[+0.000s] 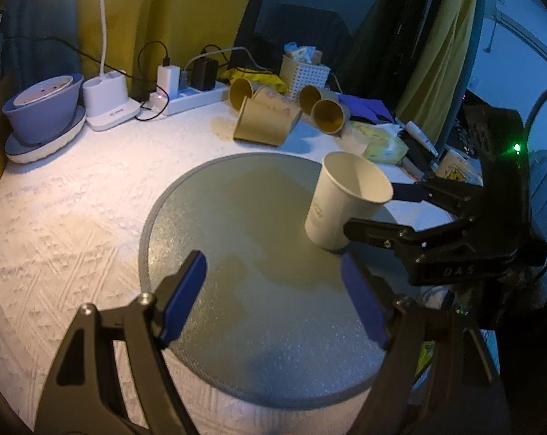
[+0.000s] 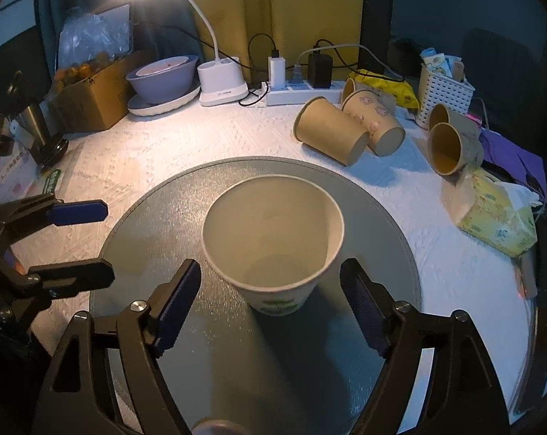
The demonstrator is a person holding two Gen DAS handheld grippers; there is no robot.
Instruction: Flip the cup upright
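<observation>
- The right gripper (image 2: 271, 306) is holding its fingers wide, one on each side of the white paper cup (image 2: 273, 243); a gap is showing between each blue pad and the cup wall, so nothing is being squeezed.
- The cup is standing mouth-up on the round grey mat (image 2: 186, 195), on the side nearer the right gripper.
- The left gripper (image 1: 273, 290) is hovering over the mat with its fingers spread wide and nothing between them, well apart from the cup.
- Several brown paper cups (image 2: 331, 134) are lying on their sides beyond the mat, near a white slotted basket (image 2: 443, 94).
- A tissue pack (image 2: 498, 217) is sitting right of the mat, and a desk lamp (image 2: 222, 83) is shining from the back.
</observation>
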